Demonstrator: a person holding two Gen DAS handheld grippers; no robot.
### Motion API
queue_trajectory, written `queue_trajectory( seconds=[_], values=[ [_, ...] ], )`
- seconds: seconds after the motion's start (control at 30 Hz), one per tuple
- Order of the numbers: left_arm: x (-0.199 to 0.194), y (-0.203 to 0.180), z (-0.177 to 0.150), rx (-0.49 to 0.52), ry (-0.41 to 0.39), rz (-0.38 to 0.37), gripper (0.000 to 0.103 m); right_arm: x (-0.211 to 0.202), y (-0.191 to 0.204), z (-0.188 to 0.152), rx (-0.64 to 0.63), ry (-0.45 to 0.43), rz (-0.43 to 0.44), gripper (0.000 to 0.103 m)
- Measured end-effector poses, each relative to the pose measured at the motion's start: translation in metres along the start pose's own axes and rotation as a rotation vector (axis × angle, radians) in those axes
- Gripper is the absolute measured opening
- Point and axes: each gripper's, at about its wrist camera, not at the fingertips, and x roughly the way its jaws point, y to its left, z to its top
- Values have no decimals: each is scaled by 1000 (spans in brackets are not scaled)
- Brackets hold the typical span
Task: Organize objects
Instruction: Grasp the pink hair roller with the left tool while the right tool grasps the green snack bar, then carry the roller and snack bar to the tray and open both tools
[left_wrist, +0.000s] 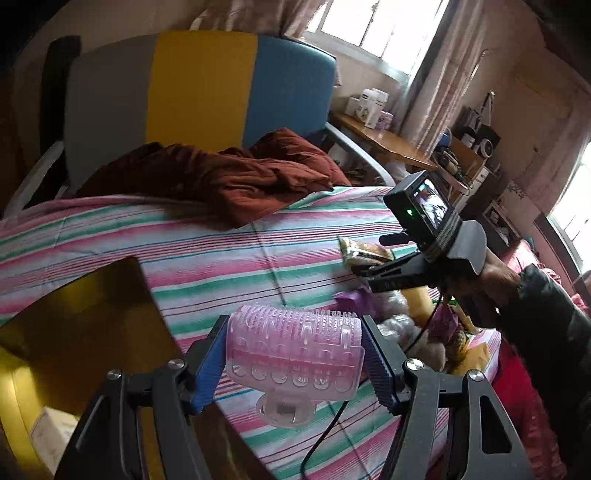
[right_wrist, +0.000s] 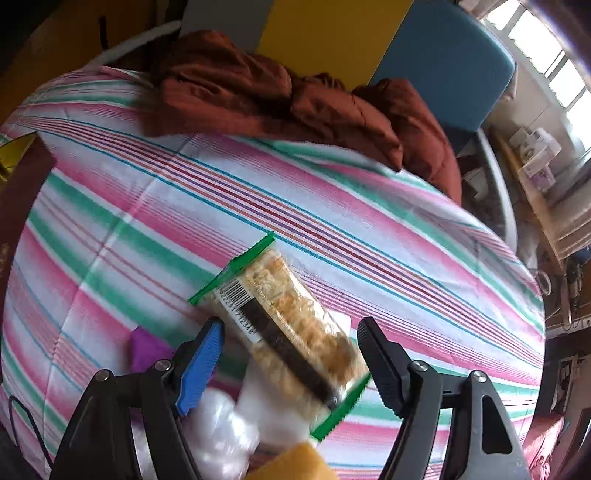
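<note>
My left gripper is shut on a clear pink spiked hair roller and holds it above the striped bed cover. My right gripper is open, its jaws wide on either side of a clear snack packet with green sealed ends. The packet lies diagonally between the fingers and is blurred; I cannot tell whether it rests on the pile beneath or hangs free. The right gripper also shows in the left wrist view, with the packet at its tip.
A rust-brown crumpled cloth lies at the head of the bed against a grey, yellow and blue headboard. A pile of small items, purple wrap, white plastic and a yellow sponge, sits under my right gripper. A dark yellow box stands at left.
</note>
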Motion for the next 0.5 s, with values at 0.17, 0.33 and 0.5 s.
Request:
queue_trajectory(
  seconds=[0.17, 0.33, 0.5],
  values=[
    [-7, 15, -8, -40, 0, 9, 68, 3, -5, 0, 34, 4, 22, 45],
    [-22, 29, -15, -72, -15, 30, 68, -28, -7, -8, 86, -69, 2, 44],
    [-49, 54, -22, -121, -57, 74, 68, -81, 4, -10, 137, -186, 9, 44]
  ],
)
